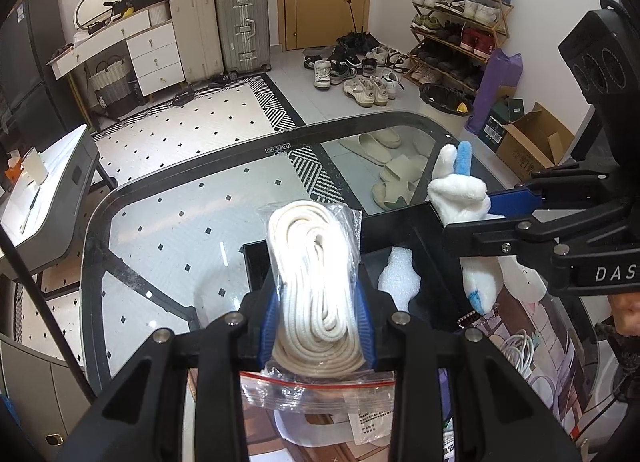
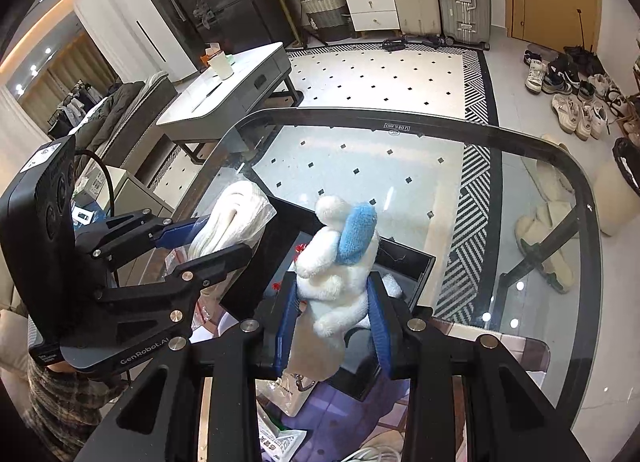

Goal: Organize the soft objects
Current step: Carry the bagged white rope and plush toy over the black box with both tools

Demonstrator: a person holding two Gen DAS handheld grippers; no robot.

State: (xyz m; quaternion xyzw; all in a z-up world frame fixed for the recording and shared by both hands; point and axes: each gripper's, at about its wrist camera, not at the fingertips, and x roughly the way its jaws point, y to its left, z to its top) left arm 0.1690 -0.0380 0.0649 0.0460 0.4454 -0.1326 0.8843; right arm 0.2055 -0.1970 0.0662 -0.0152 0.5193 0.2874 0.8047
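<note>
My left gripper (image 1: 318,302) is shut on a clear zip bag of coiled cream rope (image 1: 316,282), held upright over the near left corner of a black open box (image 1: 400,218). The same bag of rope (image 2: 236,218) shows at the left of the right wrist view, between the left gripper's (image 2: 224,234) blue pads. My right gripper (image 2: 334,294) is shut on a white plush toy with a blue ear (image 2: 340,262), above the black box (image 2: 416,262). In the left wrist view the plush toy (image 1: 456,186) hangs at the box's right side in the right gripper (image 1: 480,214). A piece of white foam (image 1: 400,274) lies inside the box.
The box stands on a glass table with a dark rounded rim (image 1: 352,122). Papers, a white cable (image 1: 520,346) and packets (image 2: 280,438) lie on the table near me. Slippers (image 1: 384,166), shoes, suitcases and a low grey table (image 2: 228,90) stand on the floor beyond.
</note>
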